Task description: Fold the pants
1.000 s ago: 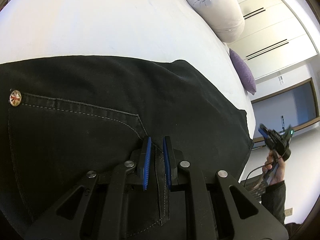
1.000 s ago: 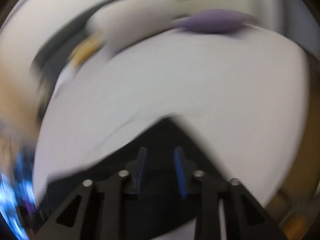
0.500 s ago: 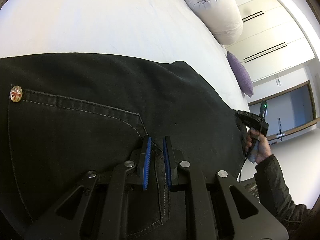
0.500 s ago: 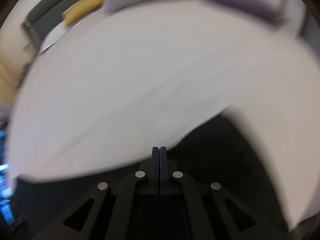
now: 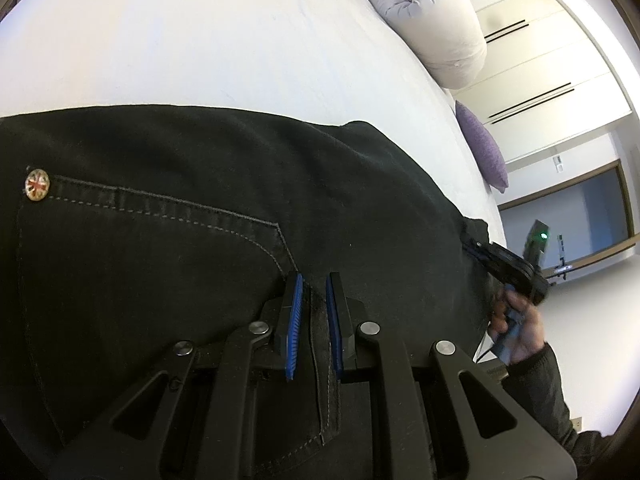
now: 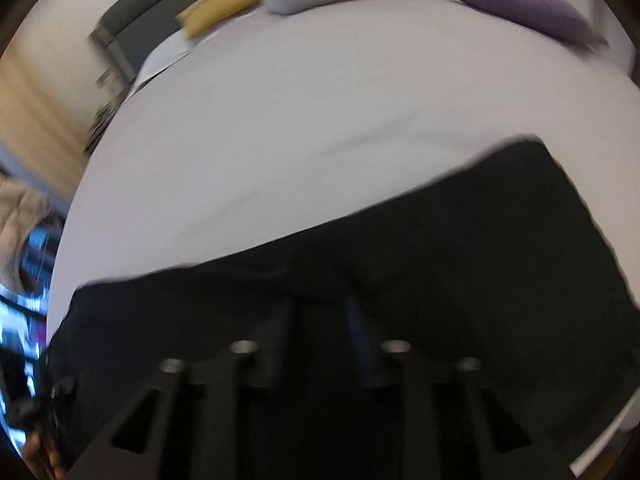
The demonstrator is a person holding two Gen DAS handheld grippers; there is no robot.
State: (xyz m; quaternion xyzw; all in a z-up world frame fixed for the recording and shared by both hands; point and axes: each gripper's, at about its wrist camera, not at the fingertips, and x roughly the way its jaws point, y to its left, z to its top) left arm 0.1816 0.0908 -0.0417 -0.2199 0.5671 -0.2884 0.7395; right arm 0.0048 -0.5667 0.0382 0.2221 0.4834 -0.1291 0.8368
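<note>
1. Pants [image 5: 200, 184], black, are lying spread flat on the white bed [image 5: 200, 40], covering the bed's near part, with a stitched pocket facing up.
2. A rolled pale quilt [image 5: 432, 20] is resting at the bed's far end.
3. A purple cushion [image 5: 486, 152] is sitting at the bed's far edge, beside the quilt.
4. A yellow cushion [image 6: 220, 8] is leaning at the head of the bed, past the quilt.
5. The left gripper [image 5: 314, 280] is pointing down at the bed and pinching the pants, its blue pads standing narrow with a raised seam of cloth pressed between them.
6. The right gripper [image 6: 320, 312] is hanging over the pants at the bed's side edge, its fingers standing slightly apart, having just been opening a little. The view is too dark and blurred to tell whether cloth is lying between them.
7. A hand [image 5: 516, 328] in a dark sleeve is holding the right gripper beside the bed.
8. A round metal button [image 5: 37, 186] is showing on the pocket's corner, over the bed's near part.
</note>
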